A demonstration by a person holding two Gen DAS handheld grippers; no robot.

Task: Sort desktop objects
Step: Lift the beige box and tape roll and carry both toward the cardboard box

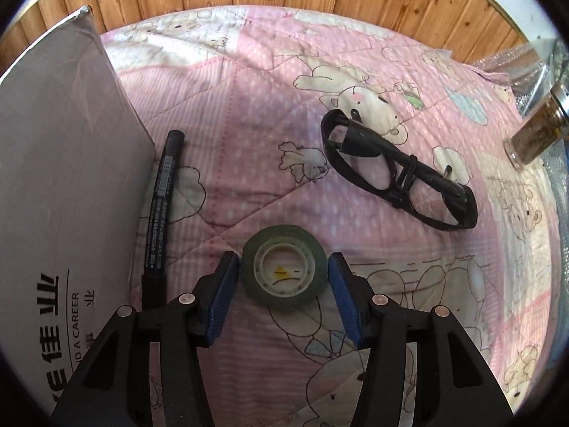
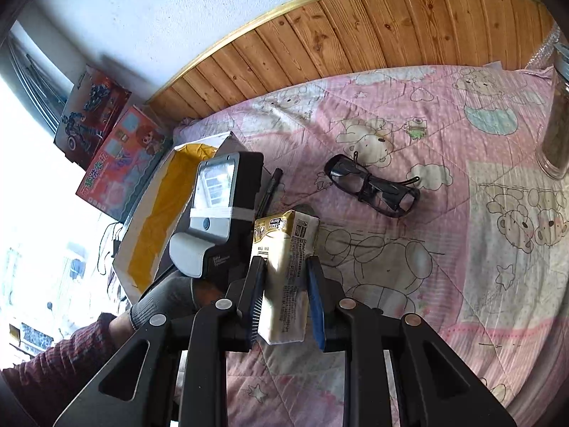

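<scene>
Jaws around tape roll (image 1: 283,272) (left view only)

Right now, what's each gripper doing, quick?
Left gripper: open, fingers either side of the tape roll, not gripping.
Right gripper: closed on a small packet.

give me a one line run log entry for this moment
left gripper: open, straddling tape roll | right gripper: shut on packet | glasses: on quilt
</scene>
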